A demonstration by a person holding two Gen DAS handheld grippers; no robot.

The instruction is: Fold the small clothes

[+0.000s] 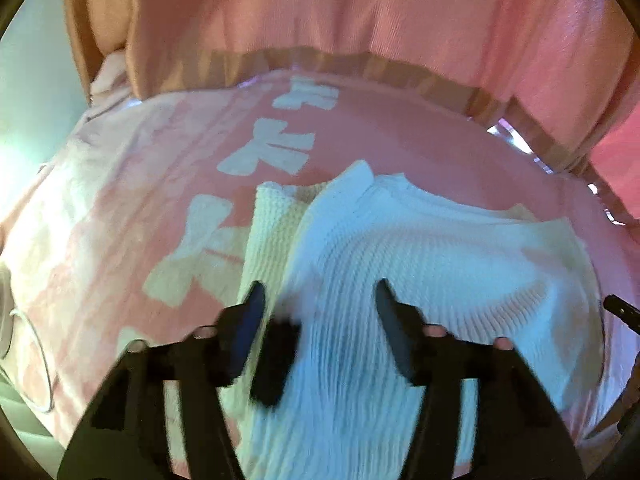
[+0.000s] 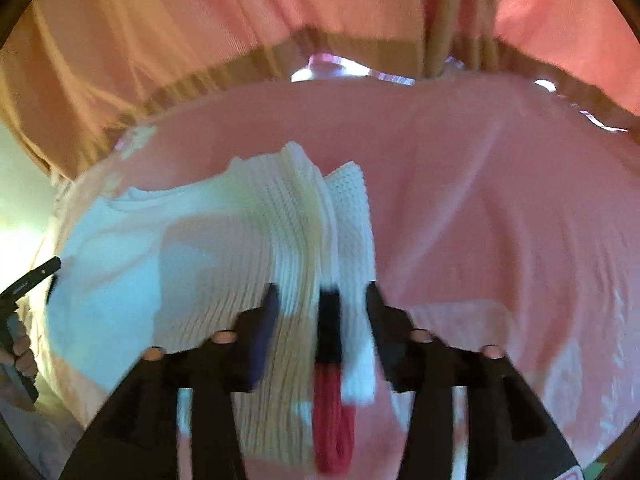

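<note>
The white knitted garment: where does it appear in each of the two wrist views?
Left wrist view: the white knitted garment fills the lower centre and right.
Right wrist view: it lies at centre left.
Shared landmark: the pink cloth under it.

Warm pink cast, bright glare at left; motion blur, fisheye-bowed edges

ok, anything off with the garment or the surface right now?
The white knit garment lies rumpled, with a raised ridge along one edge, not flat. The pink cloth beneath is wrinkled too. No damage or spills visible.
</note>
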